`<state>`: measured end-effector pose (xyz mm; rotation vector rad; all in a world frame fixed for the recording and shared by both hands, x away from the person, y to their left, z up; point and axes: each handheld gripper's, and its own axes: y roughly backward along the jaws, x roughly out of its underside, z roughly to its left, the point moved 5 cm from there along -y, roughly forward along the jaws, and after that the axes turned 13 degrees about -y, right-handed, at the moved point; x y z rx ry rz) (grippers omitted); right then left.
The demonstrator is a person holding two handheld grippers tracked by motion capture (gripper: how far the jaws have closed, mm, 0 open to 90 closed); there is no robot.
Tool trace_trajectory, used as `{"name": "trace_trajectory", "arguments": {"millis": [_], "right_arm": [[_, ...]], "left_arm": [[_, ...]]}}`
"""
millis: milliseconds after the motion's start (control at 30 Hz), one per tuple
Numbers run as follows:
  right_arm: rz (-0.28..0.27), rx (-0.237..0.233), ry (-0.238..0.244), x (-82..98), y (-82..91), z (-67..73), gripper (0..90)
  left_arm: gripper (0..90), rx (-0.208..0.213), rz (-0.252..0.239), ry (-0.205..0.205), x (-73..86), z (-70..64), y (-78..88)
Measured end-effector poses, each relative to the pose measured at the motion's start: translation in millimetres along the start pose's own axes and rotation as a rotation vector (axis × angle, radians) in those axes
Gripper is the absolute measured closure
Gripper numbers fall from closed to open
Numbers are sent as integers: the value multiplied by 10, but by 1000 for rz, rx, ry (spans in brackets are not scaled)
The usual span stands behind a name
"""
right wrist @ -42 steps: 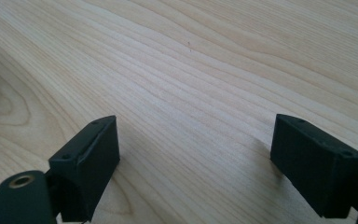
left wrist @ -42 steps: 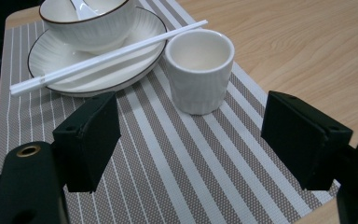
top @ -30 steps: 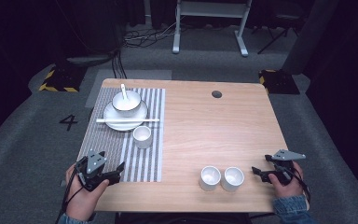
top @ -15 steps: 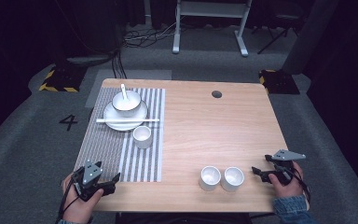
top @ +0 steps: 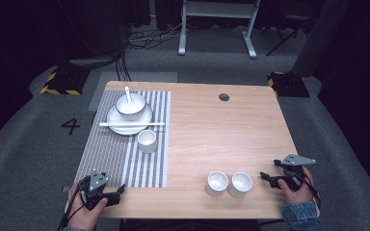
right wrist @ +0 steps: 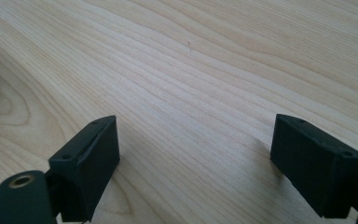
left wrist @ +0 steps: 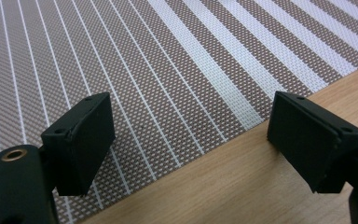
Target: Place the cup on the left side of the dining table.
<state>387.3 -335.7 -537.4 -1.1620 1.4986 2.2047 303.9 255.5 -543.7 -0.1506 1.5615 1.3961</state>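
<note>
- Your left gripper (top: 113,194) has pulled back toward you over the last second: it sat higher up on the grey-and-white striped woven placemat (top: 125,144) and now hangs at the mat's near edge, by the near left corner of the light wooden table (top: 221,139)
- Your right gripper (top: 271,177) has not moved; it rests low over bare wood near the table's right edge
- In the left gripper view the jaws stand wide apart with nothing between them, straddling the line where the striped mat (left wrist: 135,79) meets the wood
- In the right gripper view the jaws are just as wide and empty, with plain wood grain (right wrist: 191,93) beneath
- My reading: the left hand's retreat means nothing is in hand yet, and the two loose cups remain to be dealt with
- The two small white ceramic cups (top: 228,184) stand side by side, touching or nearly so, at the near edge just left of your right gripper, the right-hand cup (top: 240,185) closest to its tips
- A third small white cup (top: 147,141) already stands on the mat, just near of the white plate (top: 129,120) carrying a white bowl with a spoon (top: 130,104) and white chopsticks (top: 131,124) laid across; all this lies well away from your left gripper, on the far side
</note>
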Motion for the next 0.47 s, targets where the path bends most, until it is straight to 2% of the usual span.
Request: {"name": "trace_trajectory", "arguments": {"millis": [33,467], "right_arm": [[0,0,0,0,0,0,154],[0,0,0,0,0,0,154]], "left_arm": [[150,3,-5,11,11,5,2],[150,-5,-18,21,19,-3,1]]}}
